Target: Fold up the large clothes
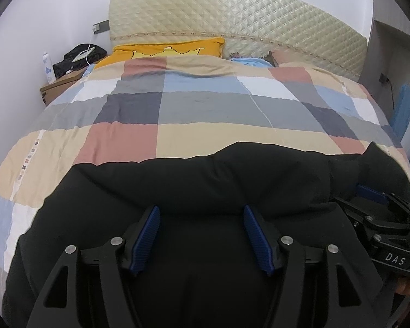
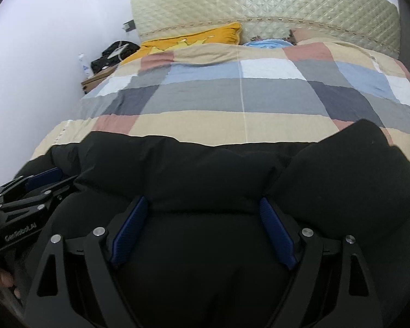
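- A puffy black coat (image 1: pixel 205 180) lies across the near end of the bed, on the checked quilt (image 1: pixel 177 114).
- The left gripper (image 1: pixel 202 210) is low over the coat, blue pads spread apart with padded fabric bulging between them, not pinched.
- The right gripper (image 2: pixel 203 205) sits just beside it, spread wider, the coat's fold likewise between its pads.
- A yellow pillow (image 1: pixel 169 47) rests by the quilted headboard (image 1: pixel 232 13).
- No containers show.

Both wrist views angled downward from the foot of the bed toward the quilted headboard (image 1: pixel 232 24), very close over the black garment (image 1: pixel 205 180). Shared: checked quilt (image 2: pixel 232 125), yellow pillow (image 2: pixel 199 38), bedside table (image 1: pixel 60 84); each catching the other gripper at its edge.
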{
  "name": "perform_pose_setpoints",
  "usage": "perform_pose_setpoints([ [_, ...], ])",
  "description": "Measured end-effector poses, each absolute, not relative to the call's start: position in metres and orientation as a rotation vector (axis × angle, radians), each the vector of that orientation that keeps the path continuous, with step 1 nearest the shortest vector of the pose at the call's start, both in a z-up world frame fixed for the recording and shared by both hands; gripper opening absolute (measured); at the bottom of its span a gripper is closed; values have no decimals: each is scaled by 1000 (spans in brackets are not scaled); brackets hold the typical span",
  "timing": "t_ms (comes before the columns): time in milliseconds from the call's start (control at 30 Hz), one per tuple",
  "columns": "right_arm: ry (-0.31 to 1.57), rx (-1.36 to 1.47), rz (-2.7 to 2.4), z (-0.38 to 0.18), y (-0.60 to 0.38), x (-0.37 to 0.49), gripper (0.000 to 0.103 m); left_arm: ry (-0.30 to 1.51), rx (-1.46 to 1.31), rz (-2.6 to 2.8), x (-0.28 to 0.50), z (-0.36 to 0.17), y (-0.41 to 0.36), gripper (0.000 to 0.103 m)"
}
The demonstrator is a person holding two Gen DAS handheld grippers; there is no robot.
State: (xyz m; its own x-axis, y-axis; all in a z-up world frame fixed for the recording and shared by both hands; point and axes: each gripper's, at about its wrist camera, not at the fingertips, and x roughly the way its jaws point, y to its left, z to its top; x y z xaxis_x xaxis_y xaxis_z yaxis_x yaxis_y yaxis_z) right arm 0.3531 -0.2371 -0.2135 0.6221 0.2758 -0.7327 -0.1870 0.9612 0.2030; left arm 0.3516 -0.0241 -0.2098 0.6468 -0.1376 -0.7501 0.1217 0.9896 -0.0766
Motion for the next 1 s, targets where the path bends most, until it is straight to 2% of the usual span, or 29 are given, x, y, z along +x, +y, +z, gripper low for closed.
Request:
perform_pose_setpoints([
  [200,846,134,337,-197,-252,340,84,842,-44,-139,338,-192,-4,64],
  [400,838,144,326,-191,-277,338,84,810,52,-4,337,-181,22,64],
  [533,858,219,337,-207,-293,343,84,883,-66,-27,346,-199,55,64],
  [633,854,241,342,-215,-293,345,85,911,-192,-48,352,-213,77,71],
  [767,840,208,348,-219,-285,343,88,899,-209,-49,349,-223,81,75],
  [1000,834,229,334,-212,-295,341,88,878,-295,-21,350,-215,97,75],
])
